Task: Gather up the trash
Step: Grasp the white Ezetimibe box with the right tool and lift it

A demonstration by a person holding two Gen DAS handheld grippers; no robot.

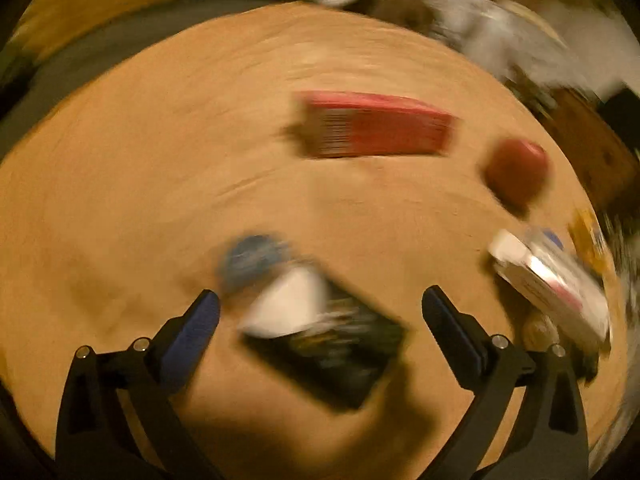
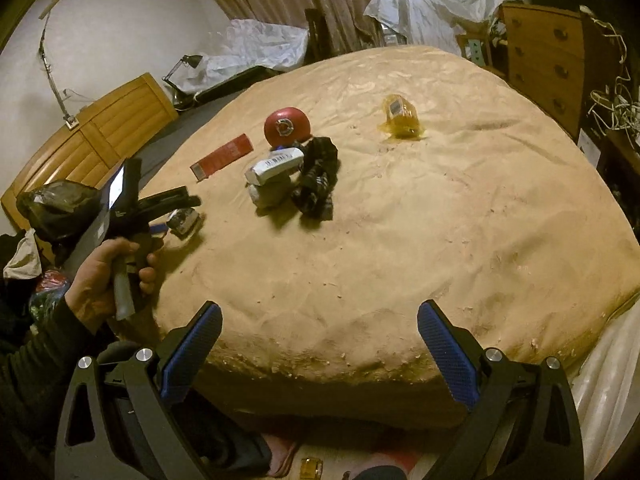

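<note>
Fingers of the left gripper [image 1: 320, 312] are standing wide apart in the left wrist view, released, with nothing pressed between the blue pads. A black-and-white packet [image 1: 324, 336] is lying between them and slightly beyond, apart from both pads, on the tan bed cover [image 1: 120, 200]; the frame is badly blurred, so whether the packet is resting flat cannot be told. A blue round thing [image 1: 252, 260] is showing just beyond the left finger, a flat red box [image 1: 376, 130] is lying farther toward the far edge, a red round object [image 1: 516, 168] is sitting to its right, and a white carton [image 1: 552, 280] is lying near the right edge. In the right wrist view, the right gripper [image 2: 320, 332] is hovering over the near edge of the bed cover [image 2: 440, 240], its fingers likewise spread and gripping nothing. The trash is lying well beyond them: the red box [image 2: 222, 156] toward the left edge, the red round object [image 2: 286, 126], the white carton [image 2: 276, 164] and a dark crumpled wrapper [image 2: 316, 184] clustered together, and an amber container [image 2: 402, 116] alone farther right. At the left edge, the person's left hand [image 2: 108, 276] is clutching the other gripper's handle, tilting it down over a small packet [image 2: 184, 220].
</note>
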